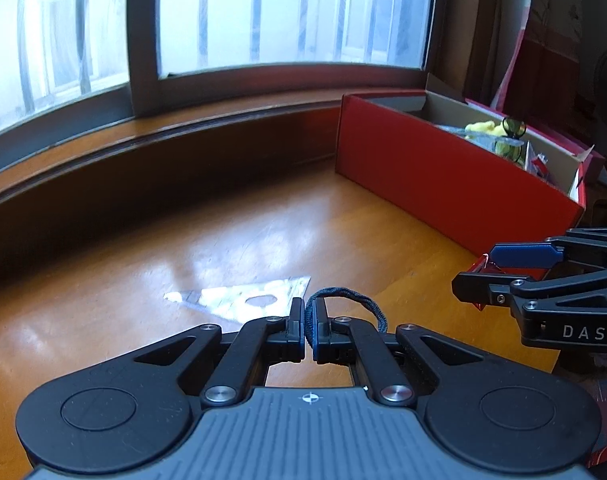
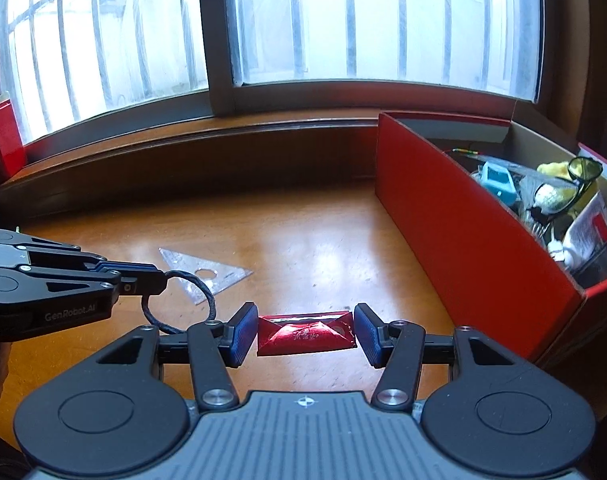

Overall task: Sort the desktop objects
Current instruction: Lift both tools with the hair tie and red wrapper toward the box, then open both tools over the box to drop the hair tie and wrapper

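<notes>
you have an orange-brown glossy wooden desk (image 2: 323,240) under you, streaked with pale window glare. the open cardboard box (image 2: 463,216) is bright red outside and plain tan inside. your left black gripper (image 1: 308,330) carries blue ribbed pads and pinches a dark navy braided hair tie (image 1: 355,300). your right black gripper (image 2: 306,334) has the same blue pads, with a shiny red foil packet (image 2: 305,334) bearing faint pale script between them. the clear plastic triangle ruler (image 2: 207,272) looks silvery white. inside the box you see yellow-lensed black-framed glasses (image 2: 571,184) and a light blue item (image 2: 497,182).
</notes>
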{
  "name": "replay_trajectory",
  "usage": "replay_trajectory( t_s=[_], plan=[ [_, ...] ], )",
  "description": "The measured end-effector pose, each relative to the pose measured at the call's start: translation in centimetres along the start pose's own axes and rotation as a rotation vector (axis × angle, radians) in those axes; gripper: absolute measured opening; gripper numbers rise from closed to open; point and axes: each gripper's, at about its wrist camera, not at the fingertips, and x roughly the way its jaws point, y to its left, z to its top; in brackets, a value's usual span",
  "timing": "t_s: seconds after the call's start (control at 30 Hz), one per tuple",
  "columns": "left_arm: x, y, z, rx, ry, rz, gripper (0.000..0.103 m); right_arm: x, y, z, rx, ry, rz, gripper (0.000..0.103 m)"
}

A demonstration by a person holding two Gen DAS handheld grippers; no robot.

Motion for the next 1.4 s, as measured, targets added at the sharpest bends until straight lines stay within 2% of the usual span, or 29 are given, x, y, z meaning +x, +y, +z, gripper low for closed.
replay_trajectory(
  t_s=[0.4, 0.77, 1.0, 1.2, 1.4],
  plan=[
    [1.2, -3.2, 4.9, 0.019, -0.078, 0.014, 0.005, -1.3, -3.7, 2.5, -0.025, -0.061, 0.035, 0.055],
    [3.6, -6.2, 11.3, 0.071, -0.163, 0.020, 0.005, -2.7, -7.4, 5.2, -0.047, -0.138, 0.057, 0.055],
    [6.5, -9.6, 16.4, 0.120, -0.208, -0.010, 0.005, -3.2, -10.3, 7.1, -0.037, -0.189, 0.064, 0.055],
    [10.3, -13.2, 19.9, 0.151, -0.209, -0.042, 0.006, -3.2, -14.2, 9.4, -0.038, -0.249, 0.021, 0.055],
    [14.0, -15.8, 22.0, 0.170, -0.183, -0.062, 0.007, -1.8, -19.1, 10.8, 0.026, -0.245, -0.055, 0.055]
  ],
)
